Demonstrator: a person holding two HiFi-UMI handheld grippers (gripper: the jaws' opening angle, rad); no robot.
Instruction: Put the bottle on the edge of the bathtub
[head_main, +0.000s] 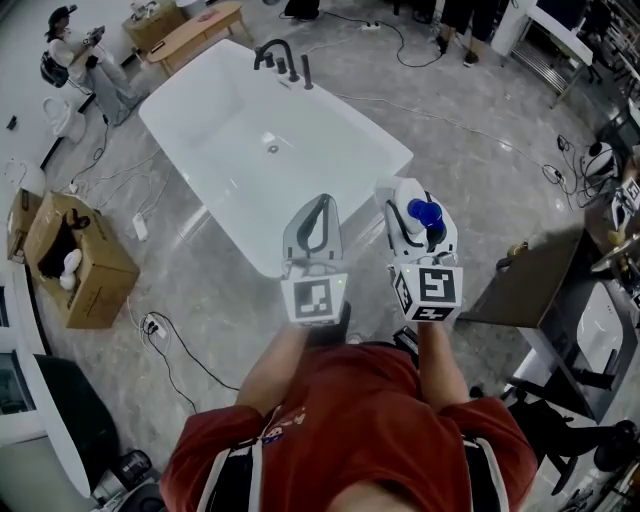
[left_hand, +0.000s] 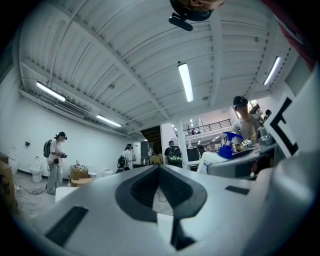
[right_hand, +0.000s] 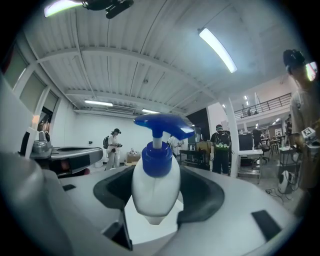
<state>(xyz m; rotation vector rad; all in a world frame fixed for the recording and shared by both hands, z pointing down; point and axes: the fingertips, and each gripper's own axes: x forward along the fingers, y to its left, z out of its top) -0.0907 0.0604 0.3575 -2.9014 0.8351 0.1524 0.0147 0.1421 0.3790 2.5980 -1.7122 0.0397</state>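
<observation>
Nearest, along the bottom of the head view: a red shirt (head_main: 350, 430) and two bare forearms stretched forward, each ending at a marker cube.

Ahead of the left cube, the left tongs (head_main: 322, 200): tips brought together, nothing between them, the same in the left gripper view.

Just to the right and level with them, the right tongs (right_hand: 157, 200): spread wide and clamped on the bottle (head_main: 424, 213). White body gripped between the dark pads, upright, blue pump head on top. Carried in the air over the grey floor (head_main: 230, 300), close to the near right corner of the bathtub (head_main: 330, 150), short of its rim as seen from the head view.

Next out, the bathtub itself: white, freestanding, set on a diagonal, with a round drain in its bottom and a black faucet (head_main: 280, 60) standing on the far end of the rim.

To the left of the tub, on the floor: a power strip (head_main: 150, 325) with trailing cables, then an open cardboard box (head_main: 75, 260). To the right, a dark counter (head_main: 530, 285).

Farthest, past the faucet end: a low wooden counter (head_main: 195, 30). At the far left, a standing person (head_main: 75, 60) wearing a cap and a backpack.
</observation>
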